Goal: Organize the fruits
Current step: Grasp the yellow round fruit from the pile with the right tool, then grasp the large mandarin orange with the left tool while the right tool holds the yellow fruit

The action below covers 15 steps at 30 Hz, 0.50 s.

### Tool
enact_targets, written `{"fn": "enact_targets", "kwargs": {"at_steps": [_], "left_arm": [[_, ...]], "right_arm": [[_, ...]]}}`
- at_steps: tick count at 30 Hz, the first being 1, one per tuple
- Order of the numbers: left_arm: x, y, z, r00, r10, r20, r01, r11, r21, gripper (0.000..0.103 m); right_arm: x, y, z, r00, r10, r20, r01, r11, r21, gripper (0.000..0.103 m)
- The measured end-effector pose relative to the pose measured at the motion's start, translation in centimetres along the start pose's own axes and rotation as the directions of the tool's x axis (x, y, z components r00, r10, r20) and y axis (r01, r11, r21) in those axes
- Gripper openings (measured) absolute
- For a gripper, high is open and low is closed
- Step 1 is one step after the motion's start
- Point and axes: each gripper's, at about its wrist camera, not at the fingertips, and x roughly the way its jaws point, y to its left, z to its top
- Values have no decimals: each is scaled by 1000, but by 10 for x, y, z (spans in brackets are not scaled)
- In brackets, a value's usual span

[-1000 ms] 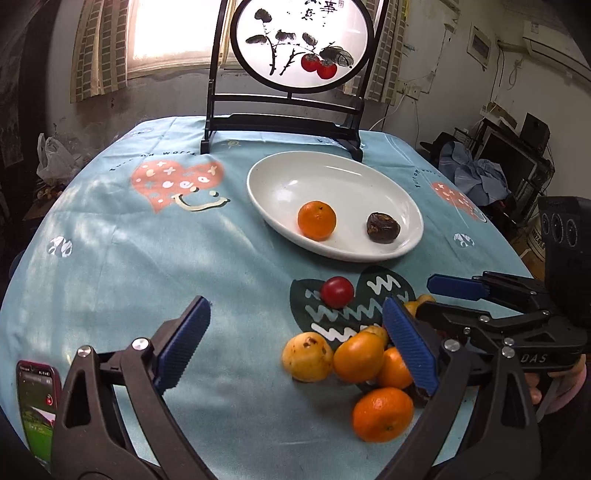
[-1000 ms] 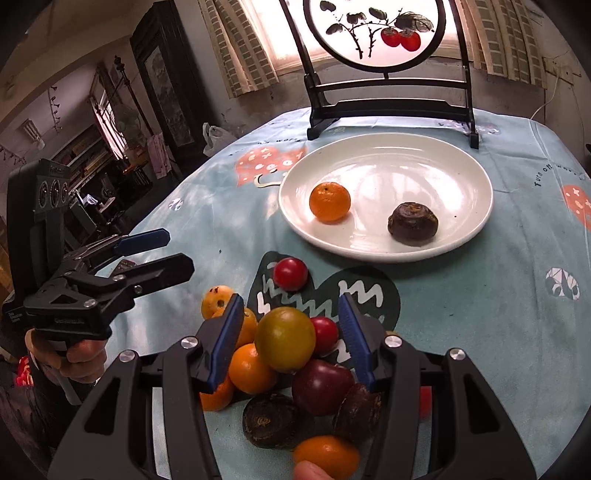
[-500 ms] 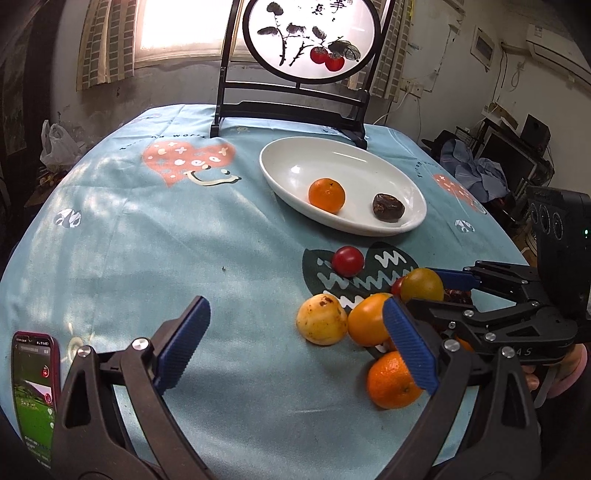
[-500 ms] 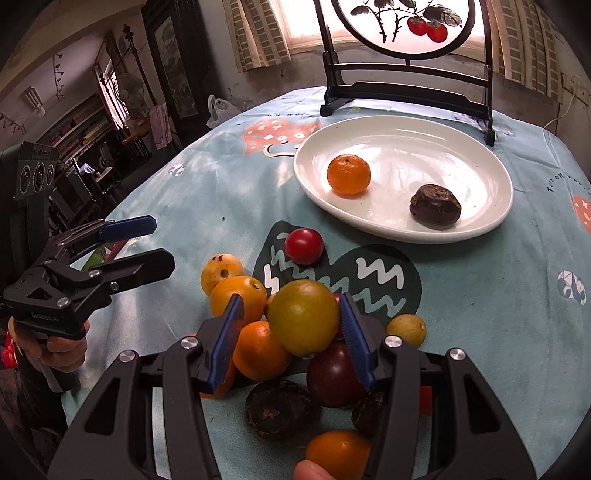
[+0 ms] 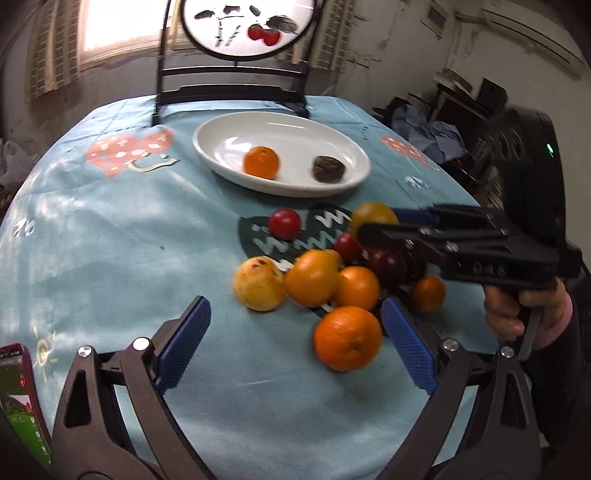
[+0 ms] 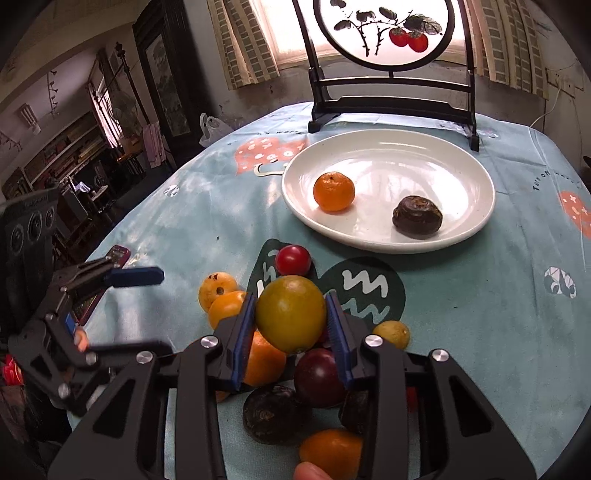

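My right gripper (image 6: 291, 317) is shut on a yellow-green tomato (image 6: 290, 314) and holds it above the fruit pile; the tomato also shows in the left wrist view (image 5: 373, 216). The pile holds oranges (image 5: 347, 338), a yellow loquat (image 5: 258, 282), dark plums (image 6: 319, 376) and a red cherry tomato (image 6: 293, 259). A white plate (image 6: 461, 170) beyond the pile holds a mandarin (image 6: 333, 191) and a dark brown fruit (image 6: 417, 218). My left gripper (image 5: 295, 343) is open and empty, low over the cloth just in front of the pile.
A round table carries a light-blue patterned cloth (image 5: 110, 240). A black-framed round screen (image 6: 384, 33) stands behind the plate. A phone (image 5: 22, 398) lies at the near left edge. Room clutter surrounds the table.
My right gripper closed on the yellow-green tomato and lifted it up and forward out of the pile. My left gripper stayed open and swung slightly right toward the pile.
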Motion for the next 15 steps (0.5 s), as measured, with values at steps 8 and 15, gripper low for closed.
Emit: {"fn": "enact_targets", "kwargs": {"at_steps": [8, 15], "left_arm": [[13, -39, -15, 998, -21, -59, 32, 981, 191, 79], [27, -38, -16, 995, -1, -105, 21, 981, 192, 66]], "right_arm": [[0, -7, 0, 1000, 7, -1, -7, 999, 32, 38], [-2, -6, 0, 1000, 6, 6, -6, 1000, 28, 38]]}}
